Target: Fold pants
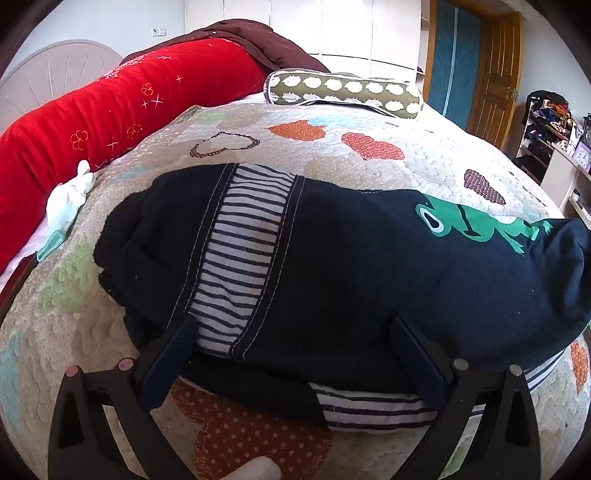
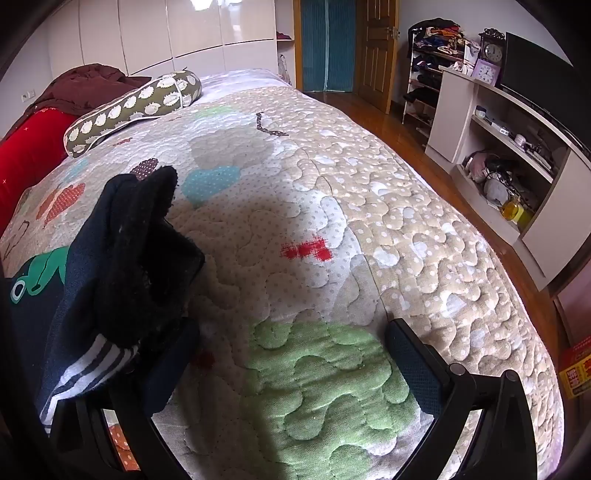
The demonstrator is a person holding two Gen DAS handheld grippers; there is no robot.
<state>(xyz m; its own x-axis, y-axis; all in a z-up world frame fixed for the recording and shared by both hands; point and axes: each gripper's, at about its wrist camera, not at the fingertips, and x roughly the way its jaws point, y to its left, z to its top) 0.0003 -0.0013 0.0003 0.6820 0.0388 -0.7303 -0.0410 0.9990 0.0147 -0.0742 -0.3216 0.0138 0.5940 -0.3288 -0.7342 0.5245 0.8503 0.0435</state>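
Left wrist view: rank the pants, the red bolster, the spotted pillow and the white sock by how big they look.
1. Pants, though nearness to the camera inflates them.
2. Red bolster.
3. Spotted pillow.
4. White sock.

You face a bed (image 2: 369,206) under a patchwork quilt (image 1: 332,155), with a red bolster (image 1: 110,103) along its left edge and a spotted pillow (image 1: 343,92) near the far edge. Beyond stand white wardrobes (image 2: 184,33) and a wooden door (image 2: 376,48). A shelf unit (image 2: 517,147) lines the wood floor (image 2: 424,140) on the right.
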